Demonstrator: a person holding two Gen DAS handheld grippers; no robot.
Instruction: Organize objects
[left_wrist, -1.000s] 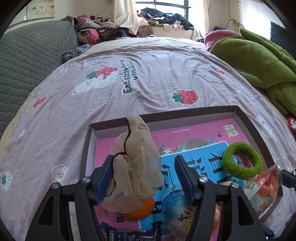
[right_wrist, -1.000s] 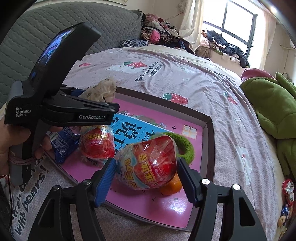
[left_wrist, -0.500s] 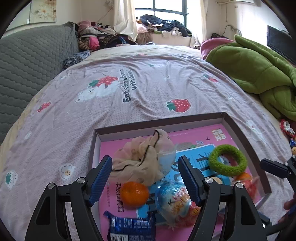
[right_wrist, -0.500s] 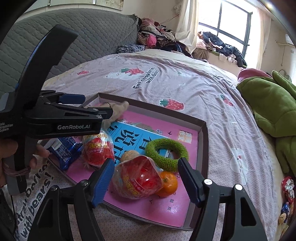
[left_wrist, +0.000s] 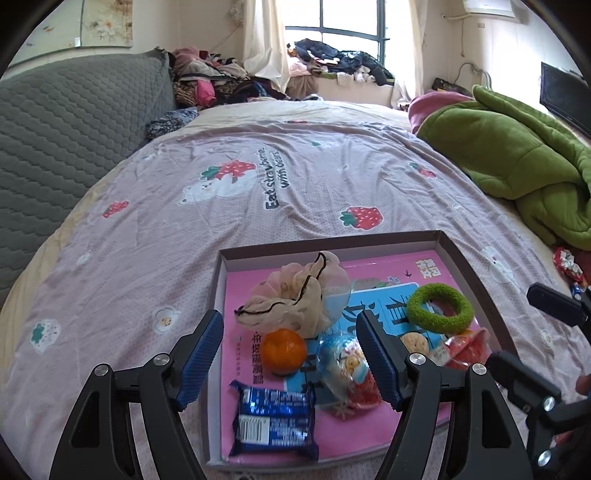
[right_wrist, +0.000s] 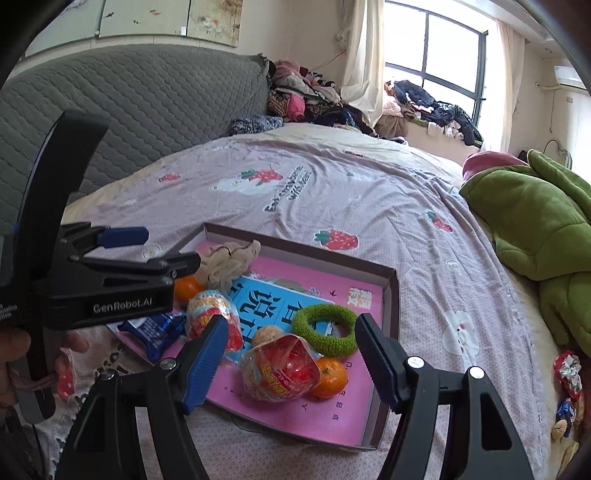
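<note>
Lying flat in tray (left_wrist: 476, 280), blue wrapper (left_wrist: 273, 421), long axis crosswise

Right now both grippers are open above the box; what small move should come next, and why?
Probably swing the open right gripper toward the red-wrapped candies lying loose on the purple bedspread. The shallow brown cardboard box already holds the other items, and the open left gripper holds nothing.
</note>
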